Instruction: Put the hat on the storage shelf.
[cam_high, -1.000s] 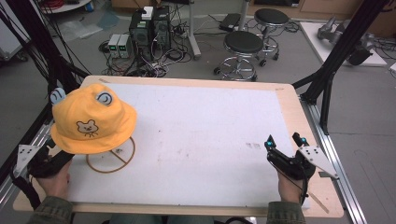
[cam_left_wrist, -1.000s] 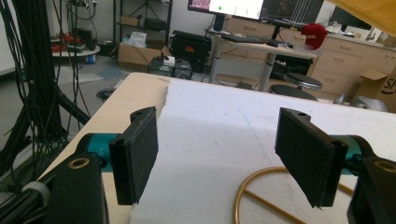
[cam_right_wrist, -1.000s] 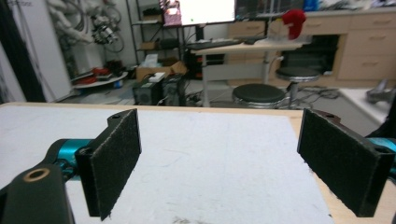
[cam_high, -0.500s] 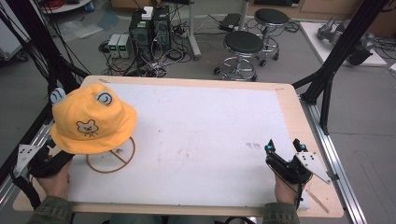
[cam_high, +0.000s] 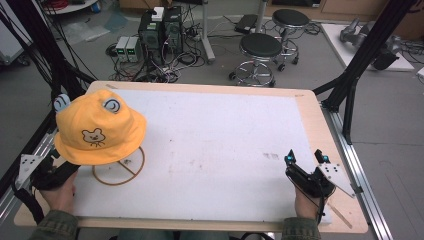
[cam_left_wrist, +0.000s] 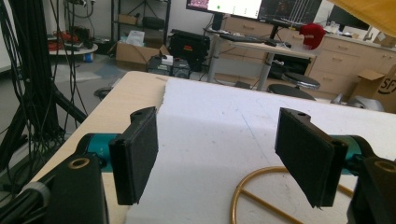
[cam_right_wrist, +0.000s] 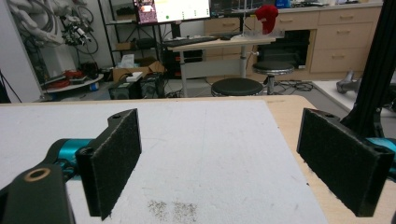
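Item: yellow bucket hat (cam_high: 100, 130) with bear face and two eye-ears, sitting raised on a ring-based wooden stand (cam_high: 118, 170) near the worktop's (cam_high: 210, 145) left edge, toward the front-left corner. Left tool (cam_left_wrist: 224, 158) is waiting just beside the stand at that corner, jaws parted wide, holding nothing. Right tool (cam_high: 306, 165) is resting near the front-right corner, well apart from the hat, jaws likewise spread and empty. Judged step: approaching the hat; gripping the brim rather than the crown, and lifting straight up, should avoid tipping the stand.

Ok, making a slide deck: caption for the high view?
Yellow bucket hat on a stand above a wooden ring base; open left tongs and right tongs at table corners.
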